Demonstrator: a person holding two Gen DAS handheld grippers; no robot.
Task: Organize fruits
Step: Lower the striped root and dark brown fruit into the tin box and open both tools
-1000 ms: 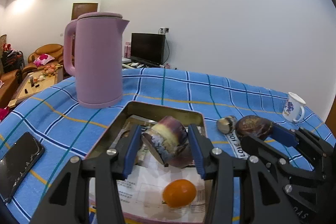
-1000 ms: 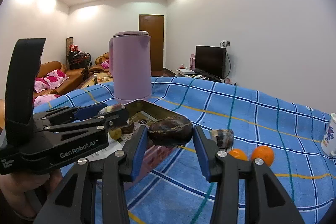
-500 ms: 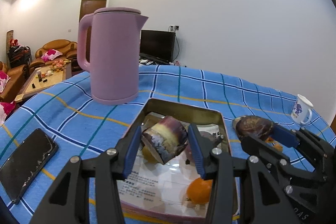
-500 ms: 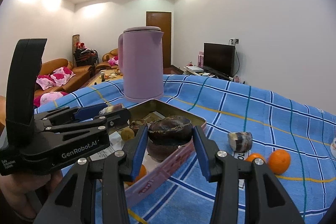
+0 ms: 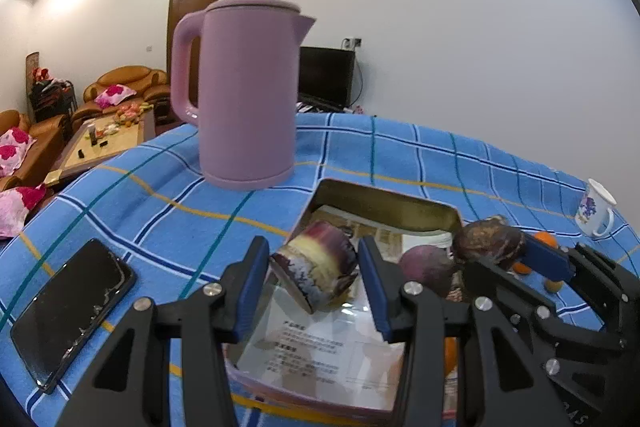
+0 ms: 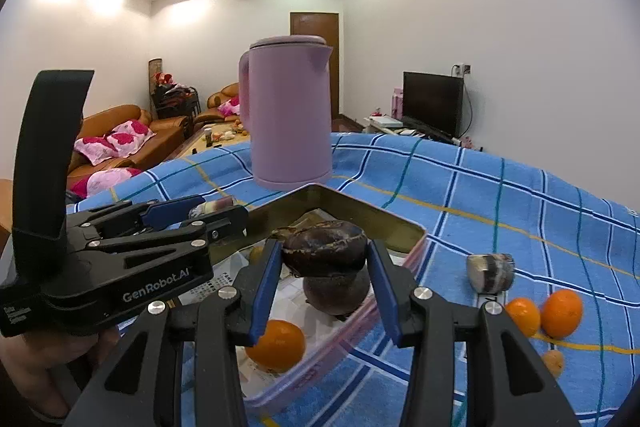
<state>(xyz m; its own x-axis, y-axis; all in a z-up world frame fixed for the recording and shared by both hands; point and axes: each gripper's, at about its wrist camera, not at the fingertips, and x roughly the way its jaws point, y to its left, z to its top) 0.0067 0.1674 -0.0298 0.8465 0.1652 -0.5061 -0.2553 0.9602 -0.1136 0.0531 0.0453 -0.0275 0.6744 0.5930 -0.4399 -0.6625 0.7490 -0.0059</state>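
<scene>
Now both grippers have shifted across the rectangular metal tray [image 5: 384, 201] since a second ago, so the pink electric kettle [image 5: 248, 91] looms larger and sits nearer the middle in both wrist views, and the loose fruit on the blue checked tablecloth [image 6: 520, 203] has slid toward the right. The left gripper [image 5: 314, 281] has its blue-padded fingers [image 5: 250, 283] set narrowly, clamped on a short purple-and-cream cut cane segment [image 5: 314, 277], held tilted above the tray's left half over the printed paper lining. The right gripper [image 6: 324, 277] likewise pinches a dark brown wrinkled round fruit [image 6: 324, 247] between its blue pads [image 6: 266, 287], above the tray's right edge, directly over a similar dark fruit [image 6: 336, 293] lying inside. An orange [image 6: 276, 347] lies in the tray's near corner. Outside the tray, toward the cloth's right edge, lie another cane segment [image 6: 490, 273] and two oranges [image 6: 542, 313].
</scene>
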